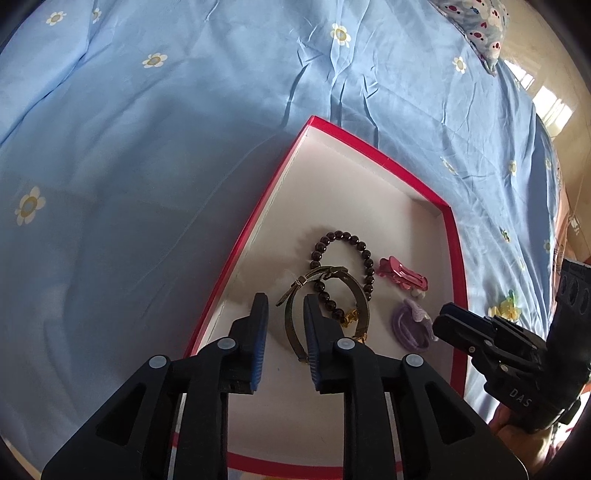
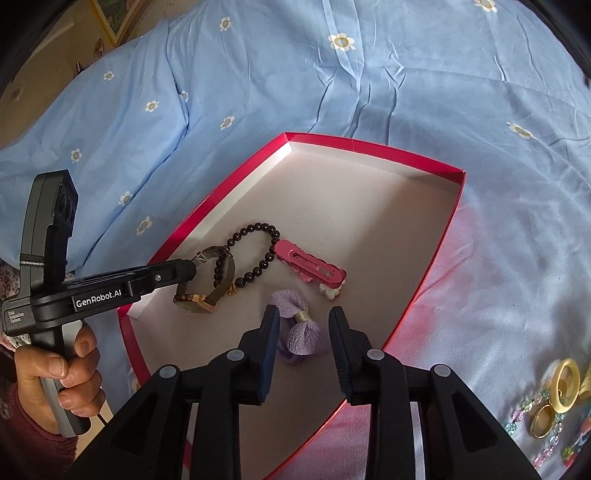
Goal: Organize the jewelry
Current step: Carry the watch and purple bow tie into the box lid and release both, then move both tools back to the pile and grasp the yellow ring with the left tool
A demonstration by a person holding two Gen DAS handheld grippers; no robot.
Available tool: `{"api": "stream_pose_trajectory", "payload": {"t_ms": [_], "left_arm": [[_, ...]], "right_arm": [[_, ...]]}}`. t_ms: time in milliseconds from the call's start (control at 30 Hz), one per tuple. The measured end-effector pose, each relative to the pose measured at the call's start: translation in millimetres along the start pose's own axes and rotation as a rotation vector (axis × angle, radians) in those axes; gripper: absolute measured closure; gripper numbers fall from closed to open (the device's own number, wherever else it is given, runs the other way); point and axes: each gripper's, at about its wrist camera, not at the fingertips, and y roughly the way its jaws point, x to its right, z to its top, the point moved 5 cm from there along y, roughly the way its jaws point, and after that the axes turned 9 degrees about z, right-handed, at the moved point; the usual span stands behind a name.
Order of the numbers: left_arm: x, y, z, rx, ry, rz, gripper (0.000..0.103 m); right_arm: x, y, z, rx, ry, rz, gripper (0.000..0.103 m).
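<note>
A: Left gripper (image 1: 286, 306) hangs over the red box (image 1: 456, 266), jaws a little apart, the gold watch (image 1: 325, 314) lying loose beside one finger.

B: And the right gripper (image 2: 303, 319)?

A: Parted too, the purple hair tie (image 2: 301, 330) resting between its fingers, unpinched. Both look freshly set down, beside the bead bracelet (image 2: 255, 251) and pink clip (image 2: 314, 266).

B: Next probably comes the leftover jewelry (image 2: 554, 398) on the bed (image 2: 332, 92), calling for a reach outside the box.

A light blue bedsheet (image 1: 184, 147) printed with small white-and-yellow daisies covered the bed, creased in long folds toward the far side. At the far right corner lay a patterned pillow (image 1: 484, 26) with red and white shapes. Beyond it, a glossy floor (image 1: 550, 99) caught window light.
</note>
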Motion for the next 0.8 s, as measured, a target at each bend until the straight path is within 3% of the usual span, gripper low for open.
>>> {"api": "stream_pose_trajectory", "payload": {"t_ms": [100, 300, 800], "left_arm": [[1, -8, 0, 0.012, -0.011, -0.010, 0.077], [15, -23, -4, 0.034, 0.008, -0.040, 0.074], [85, -39, -28, 0.022, 0.121, -0.140, 0.073]], "right_arm": [[-1, -10, 0, 0.023, 0.005, 0.008, 0.073], [2, -40, -4, 0.089, 0.030, 0.013, 0.070], [42, -112, -45, 0.185, 0.132, -0.066, 0.068]]}}
